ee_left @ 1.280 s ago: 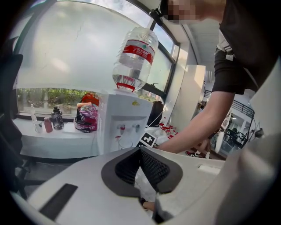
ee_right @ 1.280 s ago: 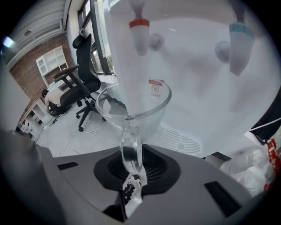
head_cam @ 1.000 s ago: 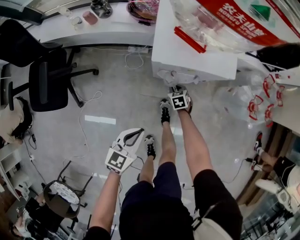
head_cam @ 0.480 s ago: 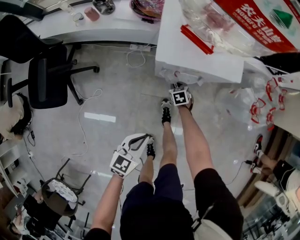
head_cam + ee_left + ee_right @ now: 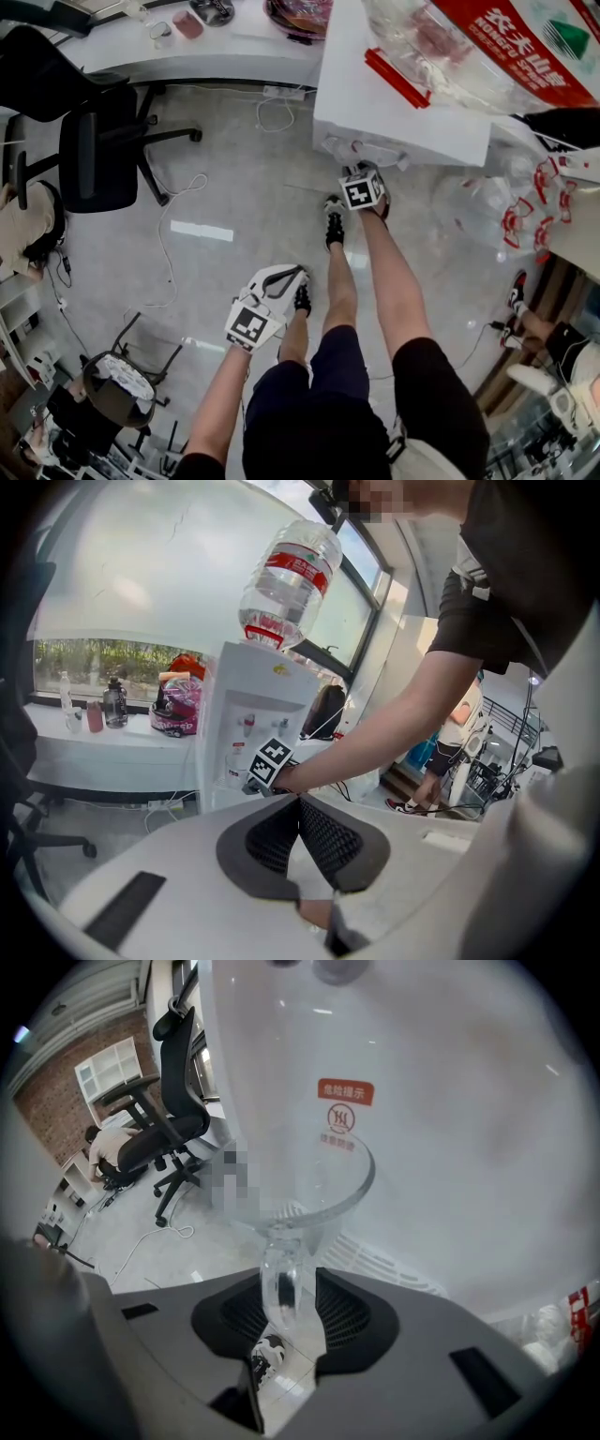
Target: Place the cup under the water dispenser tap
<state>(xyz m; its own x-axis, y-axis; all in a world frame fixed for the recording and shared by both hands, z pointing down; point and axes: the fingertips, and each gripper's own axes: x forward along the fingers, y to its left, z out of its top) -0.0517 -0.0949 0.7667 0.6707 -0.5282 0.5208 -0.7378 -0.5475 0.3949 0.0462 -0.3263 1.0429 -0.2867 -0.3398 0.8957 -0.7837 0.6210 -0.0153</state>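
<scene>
The white water dispenser (image 5: 394, 103) with an upturned bottle (image 5: 291, 574) stands in front of me. My right gripper (image 5: 361, 171) reaches steeply down at the dispenser's front. In the right gripper view a clear cup (image 5: 300, 1147) stands upright against the white front, over the slotted drip tray (image 5: 384, 1260). The cup's wall lies between the pads of the right gripper (image 5: 289, 1283). Those jaws are opening, and a gap shows beside the wall. My left gripper (image 5: 298, 272) hangs low over the floor by my legs. In its own view the left gripper (image 5: 300, 803) is shut on nothing.
A black office chair (image 5: 98, 150) stands to the left, with cables (image 5: 173, 234) trailing over the floor. A white counter (image 5: 216, 37) with small bottles runs along the back. Empty water bottles (image 5: 506, 206) are piled to the right of the dispenser. A stool (image 5: 117, 389) sits at lower left.
The left gripper has drifted slightly toward my legs. The right gripper stays at the dispenser's front, a little lower.
</scene>
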